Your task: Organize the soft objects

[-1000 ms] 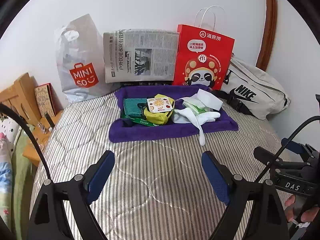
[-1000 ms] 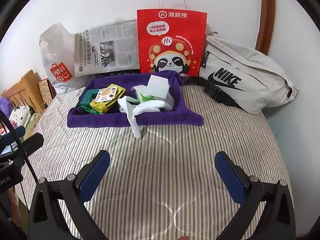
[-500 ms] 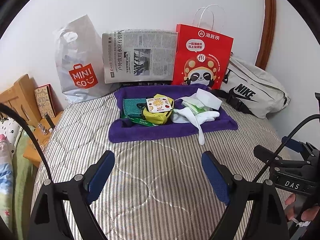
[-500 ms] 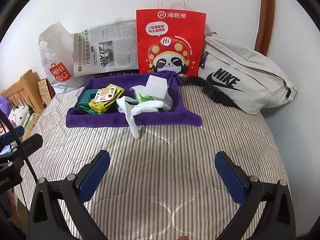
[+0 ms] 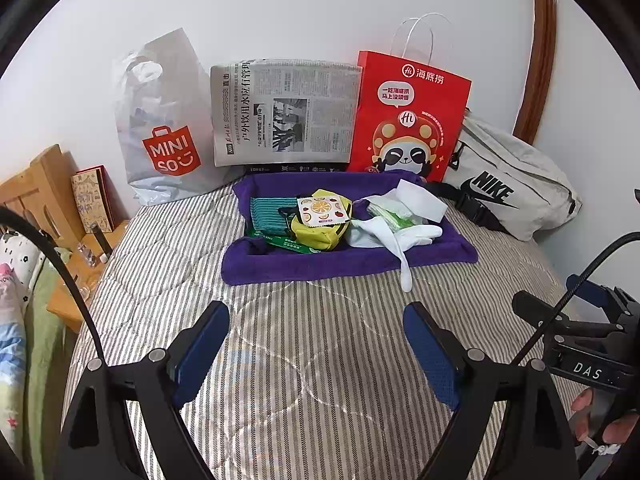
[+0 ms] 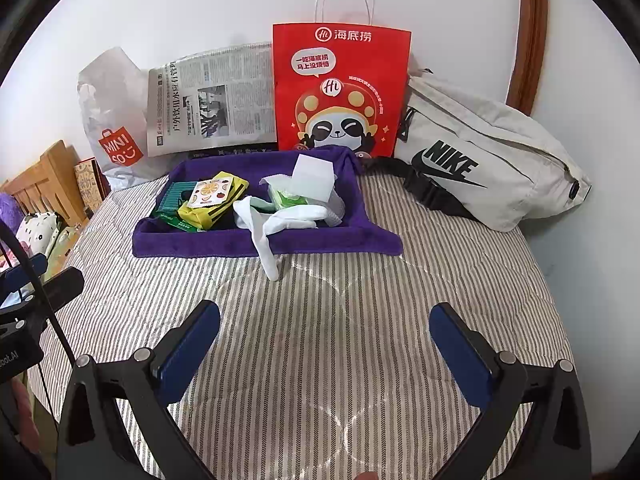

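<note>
A purple towel tray lies on the striped bed. In it are a yellow pouch, a teal cloth, a green packet, a white tissue and a white sock that hangs over the front rim. My left gripper is open and empty, above the bed in front of the tray. My right gripper is open and empty, also short of the tray.
Against the wall stand a Miniso plastic bag, a newspaper, a red paper bag and a white Nike bag. A wooden headboard is at the left. The right gripper shows at the left wrist view's right edge.
Both grippers have drifted slightly; the scene has shifted a little in both views. Nothing on the bed has moved.
</note>
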`<state>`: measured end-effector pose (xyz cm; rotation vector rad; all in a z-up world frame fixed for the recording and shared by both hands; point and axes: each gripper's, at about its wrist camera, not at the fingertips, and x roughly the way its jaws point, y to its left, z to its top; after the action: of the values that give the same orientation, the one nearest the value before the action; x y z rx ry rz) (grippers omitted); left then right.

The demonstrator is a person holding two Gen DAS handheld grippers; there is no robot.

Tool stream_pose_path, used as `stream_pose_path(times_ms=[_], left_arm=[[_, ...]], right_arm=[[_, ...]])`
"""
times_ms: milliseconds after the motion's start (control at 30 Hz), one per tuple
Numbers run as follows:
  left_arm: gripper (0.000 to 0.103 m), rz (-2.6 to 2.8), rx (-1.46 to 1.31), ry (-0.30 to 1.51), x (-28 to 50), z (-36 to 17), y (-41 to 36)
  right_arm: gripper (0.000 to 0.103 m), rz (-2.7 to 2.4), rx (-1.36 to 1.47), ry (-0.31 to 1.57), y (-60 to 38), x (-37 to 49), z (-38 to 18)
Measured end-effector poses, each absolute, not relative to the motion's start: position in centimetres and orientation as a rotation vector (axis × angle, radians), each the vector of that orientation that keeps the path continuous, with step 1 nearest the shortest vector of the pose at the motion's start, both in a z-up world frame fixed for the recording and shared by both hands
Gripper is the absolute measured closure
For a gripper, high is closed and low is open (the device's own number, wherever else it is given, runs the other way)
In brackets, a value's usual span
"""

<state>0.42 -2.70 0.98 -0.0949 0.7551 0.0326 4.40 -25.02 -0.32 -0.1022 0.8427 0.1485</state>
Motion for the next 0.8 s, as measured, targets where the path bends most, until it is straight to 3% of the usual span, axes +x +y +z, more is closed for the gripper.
stream_pose_path(times_ms=[800], left_arm=[[0.015, 0.040, -0.119, 0.765, 0.17, 0.61, -2.29]], right_arm=[[0.000, 0.163, -0.108, 0.846, -24.40, 3.98, -0.38]])
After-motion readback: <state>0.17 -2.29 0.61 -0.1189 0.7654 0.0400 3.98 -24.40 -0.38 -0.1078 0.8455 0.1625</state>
